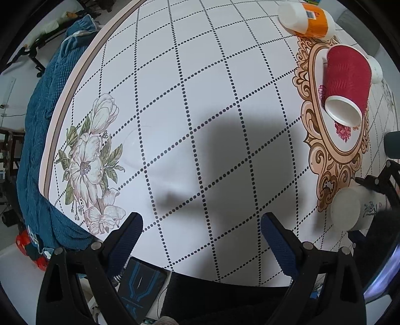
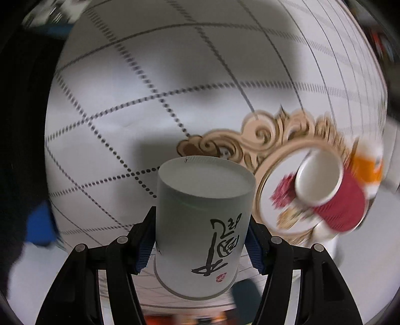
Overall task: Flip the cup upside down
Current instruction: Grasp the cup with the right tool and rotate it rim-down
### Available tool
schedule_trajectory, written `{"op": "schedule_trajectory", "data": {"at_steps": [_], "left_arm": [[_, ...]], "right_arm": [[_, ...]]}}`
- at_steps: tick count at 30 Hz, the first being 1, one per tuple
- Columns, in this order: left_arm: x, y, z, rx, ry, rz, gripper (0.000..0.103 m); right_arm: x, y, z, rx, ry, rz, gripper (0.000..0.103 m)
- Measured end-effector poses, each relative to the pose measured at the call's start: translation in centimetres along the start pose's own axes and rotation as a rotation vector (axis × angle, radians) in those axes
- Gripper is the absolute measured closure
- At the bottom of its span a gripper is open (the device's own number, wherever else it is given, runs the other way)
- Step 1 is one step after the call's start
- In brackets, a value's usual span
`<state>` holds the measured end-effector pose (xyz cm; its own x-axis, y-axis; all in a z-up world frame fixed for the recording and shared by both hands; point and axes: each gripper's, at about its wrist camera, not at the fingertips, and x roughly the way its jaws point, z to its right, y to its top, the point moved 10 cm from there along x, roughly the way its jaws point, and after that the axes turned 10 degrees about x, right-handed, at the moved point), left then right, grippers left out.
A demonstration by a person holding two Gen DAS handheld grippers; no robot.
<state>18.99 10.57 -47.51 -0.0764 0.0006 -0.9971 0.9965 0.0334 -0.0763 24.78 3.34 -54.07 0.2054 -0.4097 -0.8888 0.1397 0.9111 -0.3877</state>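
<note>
A: Nearest first. What does the right gripper (image 2: pixel 201 240) have?

B: It pinches a white paper cup (image 2: pixel 202 220) with black brush lettering, blue pads pressed to both sides. The cup's flat closed base faces away from the camera and its rolled rim sits low, toward the gripper, so its inside is hidden.

A: Is it off the table?

B: It hangs over the white tablecloth (image 2: pixel 150 75) with dotted grid lines, but I cannot tell whether it touches anything. In the left wrist view the same cup shows at the right edge, partly cut off.

A: And the left gripper (image 1: pixel 201 233)?

B: Spread wide, nothing between its fingers, above its own shadow on the cloth. Below the table edge, a dark box with blue lines (image 1: pixel 141 285) is partly hidden by the fingers.

A: Farther out?

B: A red ribbed cup (image 1: pixel 347 82) lies tipped on the printed oval frame, its white mouth toward the camera; what shows of the inside looks empty. A white object behind it is mostly hidden.

A: Beyond that?

B: An orange-labelled white container (image 1: pixel 307 18) lies on its side at the far edge. In the right wrist view these far things are blurred.
</note>
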Motion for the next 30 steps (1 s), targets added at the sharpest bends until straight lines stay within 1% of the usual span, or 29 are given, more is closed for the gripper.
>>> {"op": "schedule_trajectory", "data": {"at_steps": [3,4,7,11,16,18,23,26,30], "left_arm": [[-0.1,0.4,0.1,0.015,0.002,0.004,0.007],[0.0,0.4,0.1,0.02,0.002,0.004,0.007],[-0.2,0.4,0.4,0.034,0.003,0.007,0.006],[-0.4,0.5,1.1,0.052,0.009,0.006,0.006],[-0.2,0.3,1.2,0.069,0.012,0.007,0.006],[-0.1,0.4,1.4,0.076,0.015,0.008,0.006],[-0.4,0.4,2.0,0.094,0.02,0.008,0.006],[-0.5,0.3,2.2,0.101,0.021,0.006,0.006],[-0.6,0.2,2.7,0.115,0.024,0.003,0.006]], "right_arm": [[0.4,0.3,1.4,0.156,0.097,-0.041,0.038],[0.7,0.5,2.0,0.226,0.146,-0.058,0.038],[1.2,0.4,2.7,0.353,0.233,-0.093,0.038],[2.1,0.8,4.3,0.532,0.369,-0.144,0.038],[3.1,0.0,5.4,0.719,0.504,-0.192,0.038],[3.5,-1.4,5.3,0.775,0.541,-0.206,0.038],[4.9,-2.4,7.0,0.908,0.618,-0.234,0.037],[5.4,-2.9,8.0,0.972,0.659,-0.233,0.037],[7.2,-5.4,10.6,1.026,0.681,-0.242,0.037]]}}
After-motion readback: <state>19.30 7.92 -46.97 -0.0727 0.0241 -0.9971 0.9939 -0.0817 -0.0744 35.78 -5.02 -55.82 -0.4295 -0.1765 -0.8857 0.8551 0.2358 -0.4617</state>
